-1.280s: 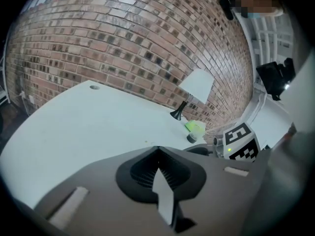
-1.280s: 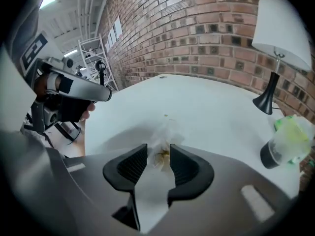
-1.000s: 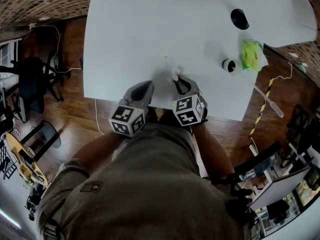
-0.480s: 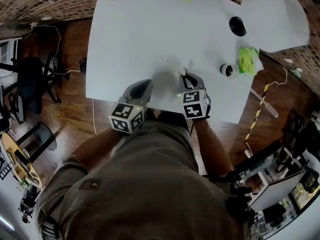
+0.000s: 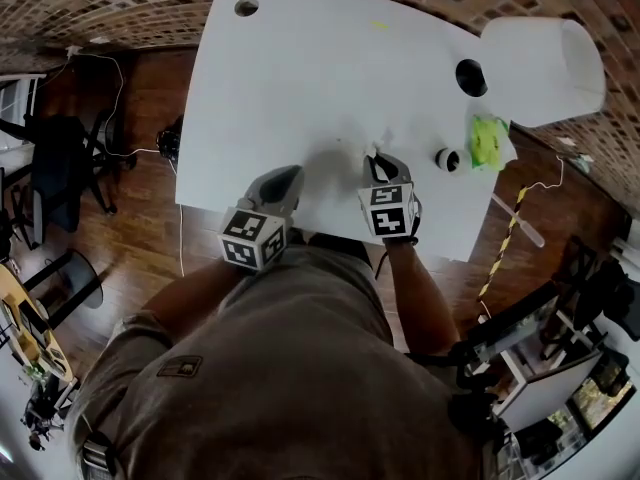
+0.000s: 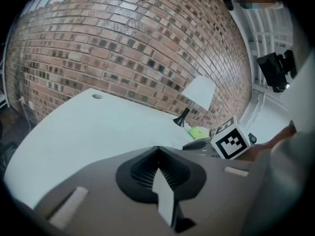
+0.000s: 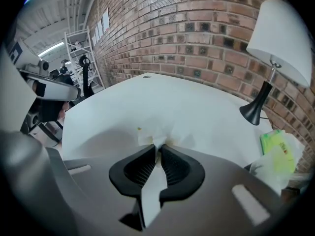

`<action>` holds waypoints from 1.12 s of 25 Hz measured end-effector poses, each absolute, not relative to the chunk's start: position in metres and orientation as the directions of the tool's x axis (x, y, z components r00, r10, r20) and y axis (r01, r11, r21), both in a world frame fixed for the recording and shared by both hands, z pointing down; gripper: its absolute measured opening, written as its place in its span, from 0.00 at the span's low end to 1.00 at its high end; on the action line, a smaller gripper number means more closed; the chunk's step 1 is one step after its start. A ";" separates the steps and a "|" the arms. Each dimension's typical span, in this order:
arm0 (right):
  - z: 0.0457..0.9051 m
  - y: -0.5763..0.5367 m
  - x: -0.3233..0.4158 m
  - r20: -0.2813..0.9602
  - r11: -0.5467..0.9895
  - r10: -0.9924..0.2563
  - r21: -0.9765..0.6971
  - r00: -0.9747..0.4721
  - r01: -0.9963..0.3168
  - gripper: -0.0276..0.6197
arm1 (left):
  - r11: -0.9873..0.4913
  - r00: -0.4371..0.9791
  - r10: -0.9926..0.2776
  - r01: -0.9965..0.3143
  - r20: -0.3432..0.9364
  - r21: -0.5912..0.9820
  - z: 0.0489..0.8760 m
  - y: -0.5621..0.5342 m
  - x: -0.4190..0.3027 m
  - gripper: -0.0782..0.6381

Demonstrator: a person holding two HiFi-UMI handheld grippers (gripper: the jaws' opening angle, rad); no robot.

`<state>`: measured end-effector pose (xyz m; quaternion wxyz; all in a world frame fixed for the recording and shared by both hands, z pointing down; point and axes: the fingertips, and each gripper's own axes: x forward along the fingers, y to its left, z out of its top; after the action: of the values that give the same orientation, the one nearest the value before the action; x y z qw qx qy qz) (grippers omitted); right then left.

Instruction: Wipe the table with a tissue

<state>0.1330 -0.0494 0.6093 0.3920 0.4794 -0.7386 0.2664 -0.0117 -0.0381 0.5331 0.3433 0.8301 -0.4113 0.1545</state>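
While the left claw (image 6: 157, 150) hung pressed together and empty, the right claw (image 7: 158, 147), having just been closing, pinched the tissue (image 7: 150, 135) on the tabletop (image 7: 172, 100).

The white table (image 5: 300, 88) bore a lamp (image 5: 540, 56). Just beside the lamp lay a green packet (image 5: 487, 140) and a small round object (image 5: 447, 158).

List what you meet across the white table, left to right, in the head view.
Round hole in the tabletop → crumpled white tissue → small black-and-white round object → bright green packet → white lampshade.
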 end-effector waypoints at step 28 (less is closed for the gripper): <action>0.633 -0.050 0.025 0.852 0.615 -0.372 -0.070 -0.367 -0.785 0.12 | -0.334 0.536 -0.634 -0.840 0.557 0.428 0.533 -0.049 -0.069 0.11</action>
<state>0.0255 -0.0499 0.6330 0.4272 0.3658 -0.7907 0.2418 -0.0694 -0.0492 0.5331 0.3503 0.8033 -0.4587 0.1468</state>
